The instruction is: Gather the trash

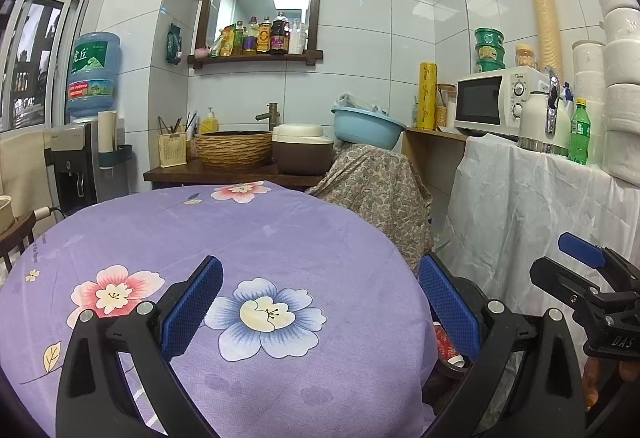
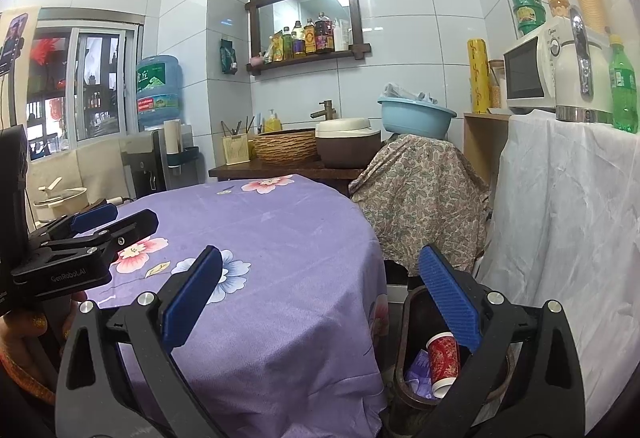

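Observation:
A round table under a purple flowered cloth (image 1: 280, 230) fills the left wrist view, and no trash shows on it. My left gripper (image 1: 320, 266) hovers above its near edge, open and empty. My right gripper (image 2: 320, 298) is open and empty too, held over the table's right edge beside a dark bin (image 2: 404, 322) on the floor. A red paper cup (image 2: 442, 362) and a purple wrapper (image 2: 420, 370) lie inside the bin. The cup (image 1: 448, 346) also peeks out behind the left gripper's right finger. Each gripper appears at the side of the other's view.
A chair draped in paisley cloth (image 2: 424, 194) stands right of the table. A white-covered shelf (image 2: 568, 238) holds a microwave (image 2: 528, 70), a kettle and a green bottle (image 2: 622, 86). A wooden counter (image 1: 224, 170) behind carries a basket, a cooker and a blue basin. A water dispenser (image 1: 80, 158) stands at the left.

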